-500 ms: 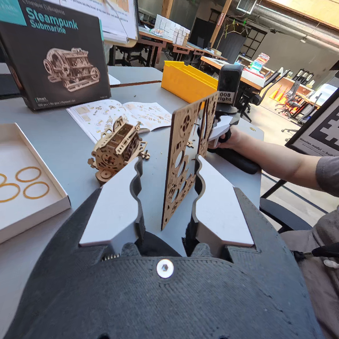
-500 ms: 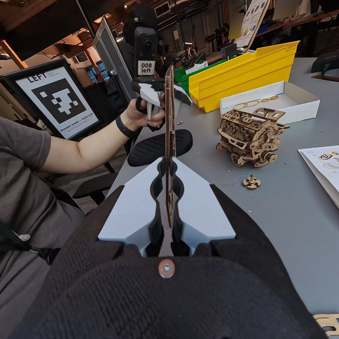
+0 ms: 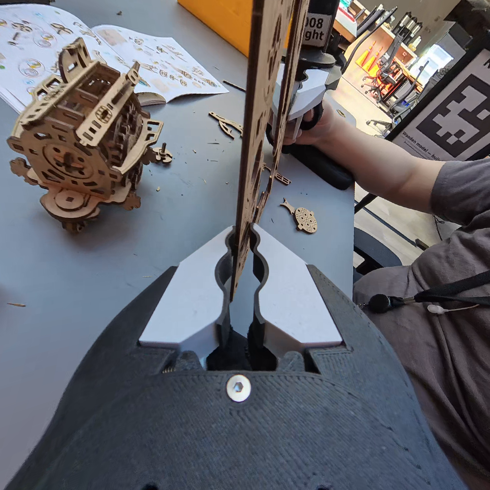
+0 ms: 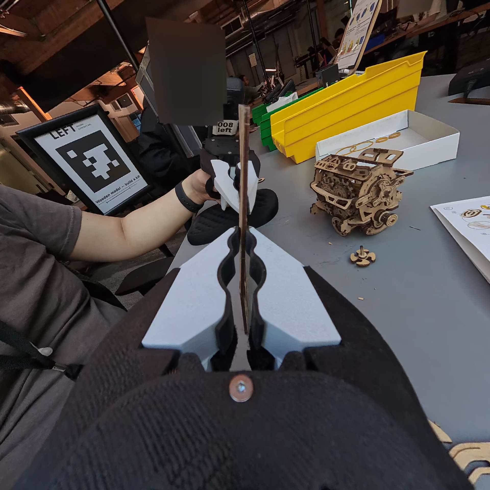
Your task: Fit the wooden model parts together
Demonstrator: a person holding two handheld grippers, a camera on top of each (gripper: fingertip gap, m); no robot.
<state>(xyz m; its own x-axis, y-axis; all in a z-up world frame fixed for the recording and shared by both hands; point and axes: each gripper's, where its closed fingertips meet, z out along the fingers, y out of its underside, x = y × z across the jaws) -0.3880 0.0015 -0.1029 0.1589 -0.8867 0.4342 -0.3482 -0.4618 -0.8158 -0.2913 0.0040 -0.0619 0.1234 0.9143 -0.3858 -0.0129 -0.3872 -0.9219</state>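
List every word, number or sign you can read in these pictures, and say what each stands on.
Quoting writing is not allowed; bearers only.
White tag, right gripper.
White tag, left gripper.
Framed marker sign, beside the table.
Open booklet: print too small.

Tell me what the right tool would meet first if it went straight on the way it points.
Probably the left tool: it holds the far edge of the same wooden sheet that the right tool grips. Depth is unclear.

Both grippers: black ribbed 3D-printed bodies, a silver hex screw at centre, white angular fingers (image 3: pixel 197 294) with wavy black pads; person wears grey short-sleeve shirt (image 4: pixel 39 265), black wristband (image 4: pixel 185 197), and black lanyard strap (image 3: pixel 437 291).
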